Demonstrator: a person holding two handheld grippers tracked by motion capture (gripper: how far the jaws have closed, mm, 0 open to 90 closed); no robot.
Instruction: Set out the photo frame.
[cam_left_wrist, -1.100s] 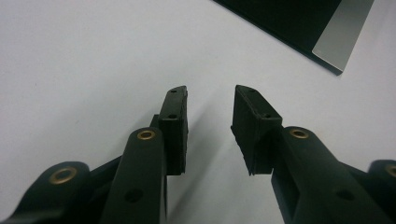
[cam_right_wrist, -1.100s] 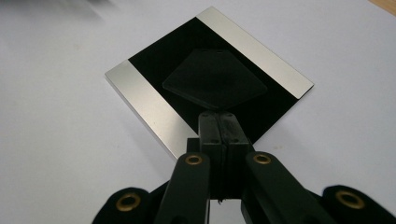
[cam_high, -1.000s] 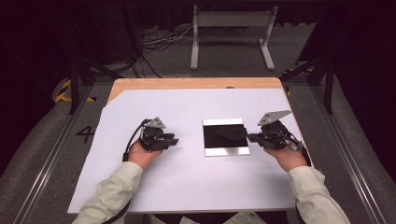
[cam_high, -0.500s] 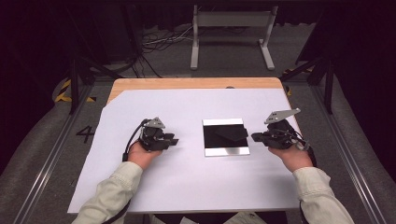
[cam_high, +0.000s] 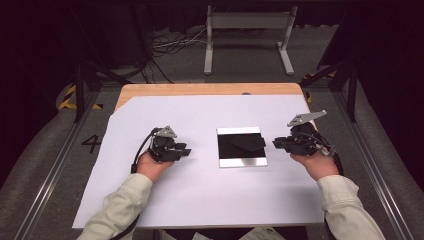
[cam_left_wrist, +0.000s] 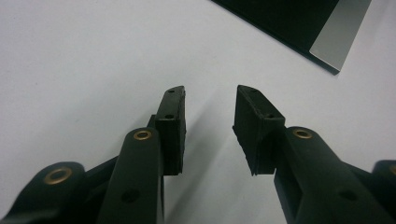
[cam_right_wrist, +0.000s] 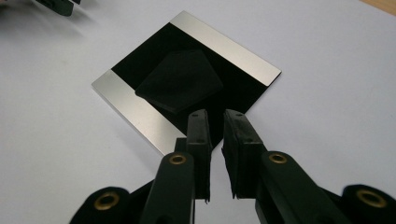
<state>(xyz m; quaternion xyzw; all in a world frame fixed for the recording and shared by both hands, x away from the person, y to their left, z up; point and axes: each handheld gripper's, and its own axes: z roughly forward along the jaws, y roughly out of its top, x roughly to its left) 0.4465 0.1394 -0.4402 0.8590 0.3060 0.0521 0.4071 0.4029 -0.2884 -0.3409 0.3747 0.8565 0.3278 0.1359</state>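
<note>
— Right tongs (cam_high: 276, 144) first: parted by a slim gap, just been opening, nothing between them. Parked at 3 o'clock of the plate (cam_high: 242, 162), tips just beside its edge.

— And the left tongs (cam_high: 187, 150)?

— Spread wide, empty, resting low over the white surface (cam_high: 200, 200) at 9 o'clock of the plate, a little apart from it.

— Where to look for the black piece (cam_high: 247, 143)?

— On the plate's dark middle band, shifted toward 1 o'clock of its centre. Five-cornered, matte, lying flat. From the right gripper view (cam_right_wrist: 180, 79), straight ahead at 12 o'clock of the tips, with the plate's near corner under them.

— Feel of it, at a guess?

— Probably thin and light; soft or stiff, cannot tell. Hard to scoop if it hugs the plate. Best taken at the corner or edge facing 3 o'clock, one pad slid beneath, one on top.

— And the plate itself?

— Likely rigid, smooth, slippery on its shiny strips (cam_right_wrist: 224, 44). Thin edge, so little to bite on. Better steadied from 9 o'clock than lifted, to stop any skating across the surface.
</note>
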